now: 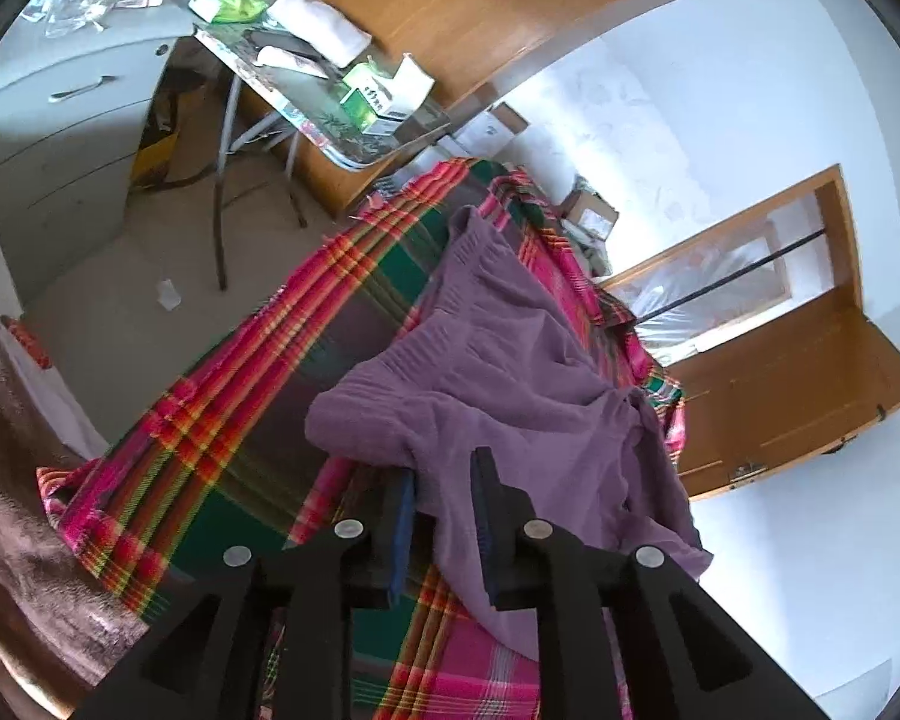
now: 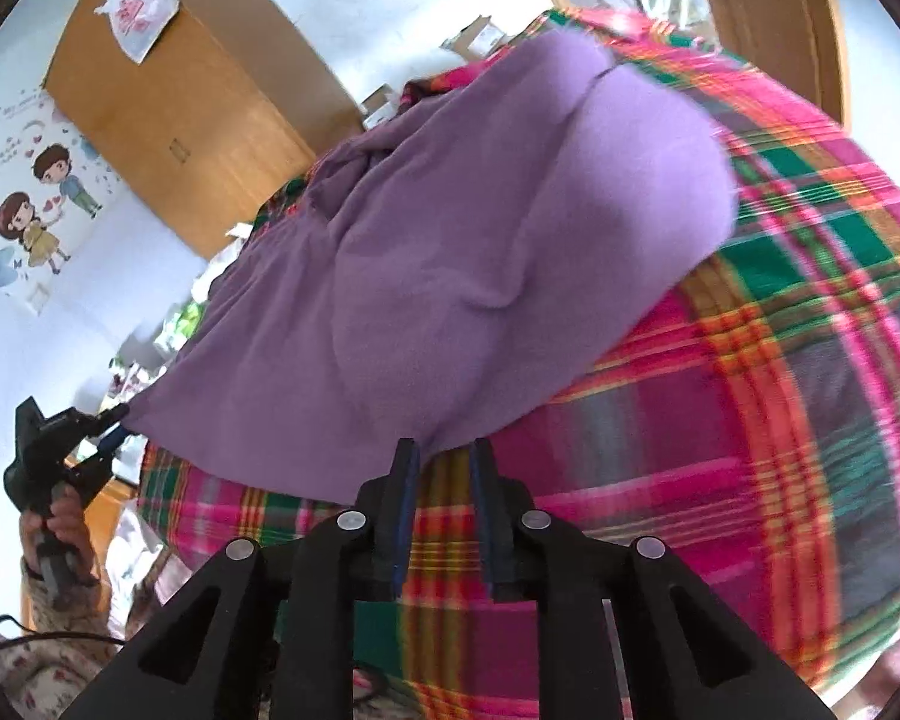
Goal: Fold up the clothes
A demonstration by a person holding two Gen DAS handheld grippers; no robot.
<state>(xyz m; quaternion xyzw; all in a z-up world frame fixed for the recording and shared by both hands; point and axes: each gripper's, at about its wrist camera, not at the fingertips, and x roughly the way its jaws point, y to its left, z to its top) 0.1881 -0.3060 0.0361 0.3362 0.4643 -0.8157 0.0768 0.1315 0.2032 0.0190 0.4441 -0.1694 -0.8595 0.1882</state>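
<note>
Above plaid blanket [image 2: 780, 360], both grippers (clamping purple garment [image 2: 450, 252]).

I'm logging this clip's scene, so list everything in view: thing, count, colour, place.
purple garment: 1, purple, lifted over the bed, an edge in each tongs
plaid bedcover: 1, pink, green and orange, across the bed
folding table: 1, cluttered with boxes, behind the bed
drawer cabinet: 1, white, left of the table
wardrobe: 1, wooden, against the wall
plastic bag: 1, white, on the wardrobe
cartoon wall sticker: 1, beside the wardrobe
left tongs: black, gripping the garment
right tongs: black, at the garment's edge
hand: holding the left tongs
</note>
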